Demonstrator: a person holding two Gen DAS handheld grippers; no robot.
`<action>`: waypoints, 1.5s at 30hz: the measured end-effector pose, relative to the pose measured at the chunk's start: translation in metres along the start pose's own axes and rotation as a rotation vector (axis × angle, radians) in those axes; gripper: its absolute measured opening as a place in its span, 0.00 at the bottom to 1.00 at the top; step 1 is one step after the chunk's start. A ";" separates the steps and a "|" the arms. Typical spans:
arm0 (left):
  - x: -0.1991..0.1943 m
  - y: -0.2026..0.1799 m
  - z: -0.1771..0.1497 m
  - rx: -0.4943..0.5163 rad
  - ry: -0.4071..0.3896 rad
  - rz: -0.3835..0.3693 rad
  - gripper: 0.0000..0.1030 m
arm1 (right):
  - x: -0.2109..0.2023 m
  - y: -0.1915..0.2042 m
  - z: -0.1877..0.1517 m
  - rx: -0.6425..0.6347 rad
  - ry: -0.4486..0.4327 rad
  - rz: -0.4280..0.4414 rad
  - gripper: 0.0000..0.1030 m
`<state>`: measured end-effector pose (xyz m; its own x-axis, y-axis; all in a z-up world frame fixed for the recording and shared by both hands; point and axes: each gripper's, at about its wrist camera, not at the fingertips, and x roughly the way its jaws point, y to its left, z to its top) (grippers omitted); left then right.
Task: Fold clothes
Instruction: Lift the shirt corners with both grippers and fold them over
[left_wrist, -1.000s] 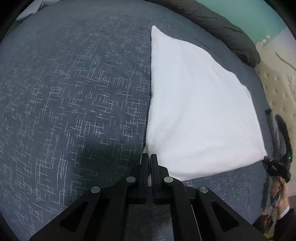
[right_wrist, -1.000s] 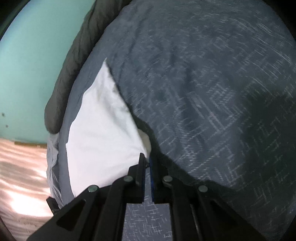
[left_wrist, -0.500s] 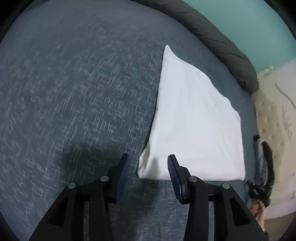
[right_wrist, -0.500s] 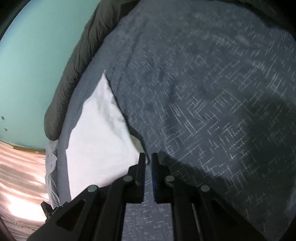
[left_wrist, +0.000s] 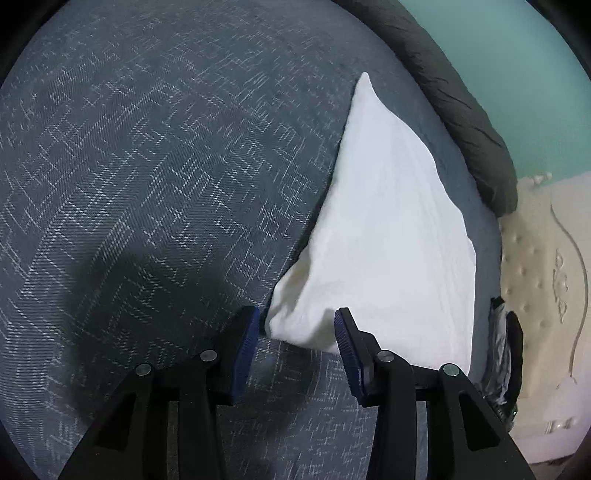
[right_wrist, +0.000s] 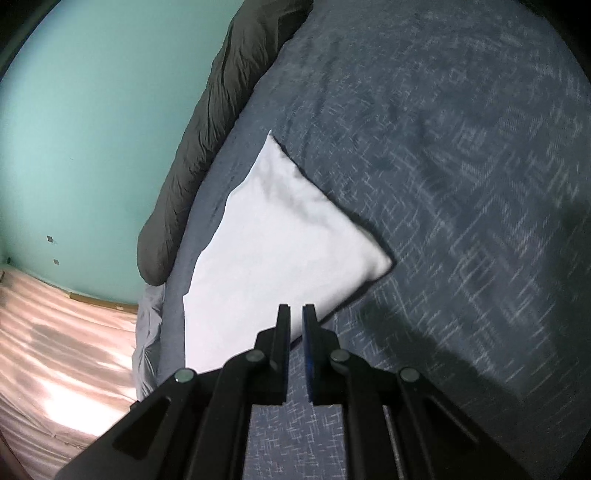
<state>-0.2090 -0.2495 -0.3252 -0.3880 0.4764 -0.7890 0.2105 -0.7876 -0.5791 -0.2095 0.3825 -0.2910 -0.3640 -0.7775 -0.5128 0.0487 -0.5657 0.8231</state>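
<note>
Dark blue herringbone bedding (left_wrist: 155, 177) covers the bed on which everything lies, with a rolled grey quilt (left_wrist: 461, 110) along its far edge under a teal wall (right_wrist: 92, 110), and a cream padded headboard (left_wrist: 546, 277) seen at the right of the left wrist view.

A white folded garment (left_wrist: 388, 251) is laid flat on the bedding near the quilt, apart from both tools. It is seen as a compact, roughly four-sided packet with straight edges and crisp corners; a few soft creases run across its top, and its near corner in the left view is slightly puffed, where stacked layers are perhaps showing, though the glare makes that uncertain. What kind of garment it is cannot be made out.

The left hand-held gripper (left_wrist: 295, 339) is held just short of that near corner with its jaws spread wide and nothing between them. The right hand-held gripper (right_wrist: 296, 321) is held over another edge, its jaws drawn nearly together with a narrow gap and no cloth caught.

Such a placement would suit either a released, finished fold or an approach for a further fold.
</note>
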 end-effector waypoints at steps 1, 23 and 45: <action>0.002 0.002 -0.001 -0.011 -0.001 -0.005 0.44 | 0.002 -0.002 -0.001 0.003 0.002 -0.002 0.07; 0.060 -0.056 0.021 0.083 -0.095 0.027 0.09 | -0.004 -0.001 0.000 -0.111 -0.041 -0.187 0.07; 0.025 -0.224 0.010 0.359 -0.140 -0.040 0.07 | -0.012 0.000 0.003 -0.121 -0.053 -0.170 0.07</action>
<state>-0.2747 -0.0651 -0.2136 -0.5133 0.4715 -0.7170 -0.1255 -0.8678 -0.4808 -0.2078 0.3925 -0.2844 -0.4244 -0.6541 -0.6261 0.0922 -0.7191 0.6888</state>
